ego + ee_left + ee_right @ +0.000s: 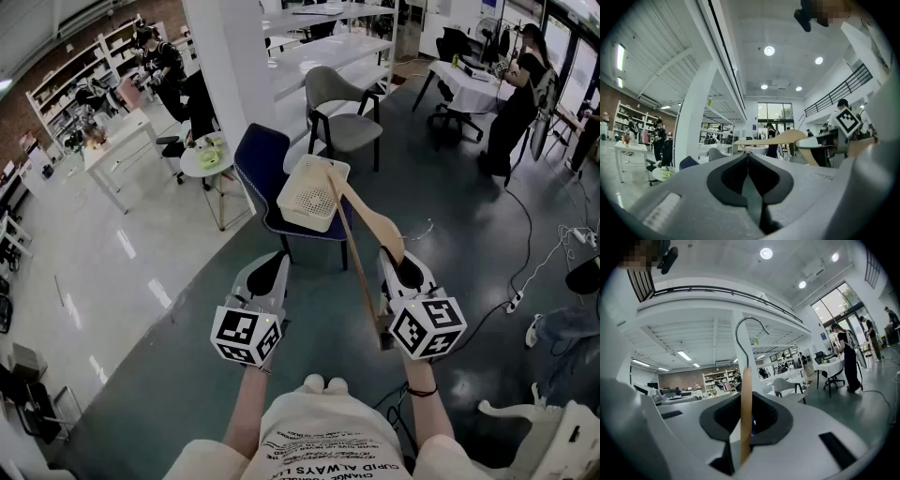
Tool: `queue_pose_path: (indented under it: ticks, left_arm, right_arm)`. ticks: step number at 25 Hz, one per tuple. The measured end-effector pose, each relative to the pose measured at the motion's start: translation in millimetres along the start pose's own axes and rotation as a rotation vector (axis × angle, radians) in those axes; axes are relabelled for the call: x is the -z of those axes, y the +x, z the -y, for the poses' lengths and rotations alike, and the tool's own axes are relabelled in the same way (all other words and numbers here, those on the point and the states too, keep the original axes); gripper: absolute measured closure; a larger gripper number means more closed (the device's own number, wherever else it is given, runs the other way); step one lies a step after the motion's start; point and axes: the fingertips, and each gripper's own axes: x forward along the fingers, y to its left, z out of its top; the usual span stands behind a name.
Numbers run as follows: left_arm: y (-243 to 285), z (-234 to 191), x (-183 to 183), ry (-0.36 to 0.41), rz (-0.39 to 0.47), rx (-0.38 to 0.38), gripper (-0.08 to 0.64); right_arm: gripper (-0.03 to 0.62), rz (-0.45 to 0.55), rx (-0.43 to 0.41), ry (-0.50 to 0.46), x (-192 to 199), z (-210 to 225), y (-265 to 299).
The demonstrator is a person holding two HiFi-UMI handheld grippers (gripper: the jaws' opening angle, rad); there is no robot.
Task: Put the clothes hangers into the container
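A wooden clothes hanger (367, 225) with a metal hook (749, 329) is gripped in my right gripper (401, 272), which is shut on its lower part; the hanger rises forward toward the container. The container is a cream perforated basket (312, 194) resting on a dark blue chair (265, 167). The hanger's far end lies over the basket rim. My left gripper (266, 278) is held beside it, to the left, with jaws shut and nothing between them. In the left gripper view the hanger (787, 137) crosses ahead at the right.
A grey chair (339, 105) stands behind the blue one, a small round table (208, 155) to its left. White tables (122, 145) and shelves lie at the far left. People stand at the back left and right. Cables and a power strip (517, 302) lie on the floor.
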Motion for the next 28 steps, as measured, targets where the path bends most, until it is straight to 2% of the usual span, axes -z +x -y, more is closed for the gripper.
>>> queue_pose_path:
  ticks: [20, 28]
  left_arm:
    - [-4.5, 23.0, 2.0, -0.015, 0.019, -0.053, 0.537]
    - [3.1, 10.0, 16.1, -0.033, -0.004, -0.083, 0.537]
  right_arm:
    - [0.538, 0.025, -0.022, 0.053, -4.2, 29.1, -19.3]
    - [0.538, -0.008, -0.021, 0.080, 10.4, 40.7, -5.5]
